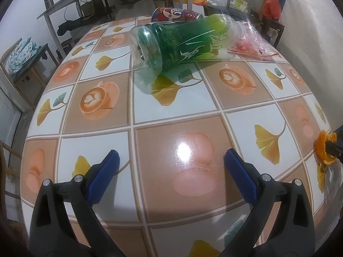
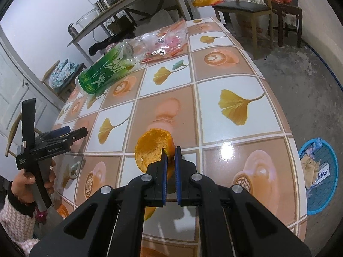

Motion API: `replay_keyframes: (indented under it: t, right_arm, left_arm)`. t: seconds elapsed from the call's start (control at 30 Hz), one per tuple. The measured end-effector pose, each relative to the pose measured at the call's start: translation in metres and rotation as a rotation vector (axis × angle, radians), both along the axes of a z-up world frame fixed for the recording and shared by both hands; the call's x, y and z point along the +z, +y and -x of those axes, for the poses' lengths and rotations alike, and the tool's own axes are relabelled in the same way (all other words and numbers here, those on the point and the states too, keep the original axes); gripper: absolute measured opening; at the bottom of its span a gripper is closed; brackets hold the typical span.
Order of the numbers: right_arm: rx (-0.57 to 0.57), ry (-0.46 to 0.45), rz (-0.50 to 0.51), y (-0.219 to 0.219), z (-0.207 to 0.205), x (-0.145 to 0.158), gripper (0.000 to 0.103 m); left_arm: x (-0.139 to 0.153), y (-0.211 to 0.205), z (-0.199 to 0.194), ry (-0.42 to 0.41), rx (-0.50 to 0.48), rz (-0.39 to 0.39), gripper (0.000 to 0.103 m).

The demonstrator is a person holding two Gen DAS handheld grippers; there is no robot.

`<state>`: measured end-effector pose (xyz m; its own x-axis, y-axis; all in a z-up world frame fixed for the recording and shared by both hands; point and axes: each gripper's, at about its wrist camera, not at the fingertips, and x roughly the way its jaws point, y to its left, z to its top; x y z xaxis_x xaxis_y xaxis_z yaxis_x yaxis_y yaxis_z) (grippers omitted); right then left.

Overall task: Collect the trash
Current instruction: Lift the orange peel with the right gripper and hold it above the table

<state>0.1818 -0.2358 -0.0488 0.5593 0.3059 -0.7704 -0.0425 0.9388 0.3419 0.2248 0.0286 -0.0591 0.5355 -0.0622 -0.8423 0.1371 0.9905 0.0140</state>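
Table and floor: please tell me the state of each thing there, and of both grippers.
Green bottle: lying on its side.
Orange peel: pinched by the right gripper.
Left gripper: jaws wide, empty.
Plastic bag: crumpled.
Blue bin: holds trash.

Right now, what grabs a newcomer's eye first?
The orange peel pinched in the right gripper, just over the table's near side. Next, the green bottle lying on its side farther back, ahead of the wide-open left gripper. A blue bin sits on the floor, right of the table.
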Motion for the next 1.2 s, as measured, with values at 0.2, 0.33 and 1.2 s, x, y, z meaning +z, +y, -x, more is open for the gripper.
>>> replay_keyframes:
  t: [0.2,0.33,1.2]
  right_arm:
    - [0.004,0.001,-0.002,-0.0002,-0.0004,-0.0013,0.007]
    - [0.008,-0.002,-0.003,0.0012,-0.0004,-0.0004,0.007]
    - [0.010,-0.009,-0.027,0.0018,-0.0086,0.0020,0.007]
  left_arm:
    - [-0.0002,0.0002,0.0006,-0.001,0.003,-0.001,0.096]
    - [-0.0005,-0.0001,0.0009,-0.003,-0.005,-0.001,0.096]
    - [-0.0001,0.0006,0.0082,-0.033,-0.033,0.003,0.096]
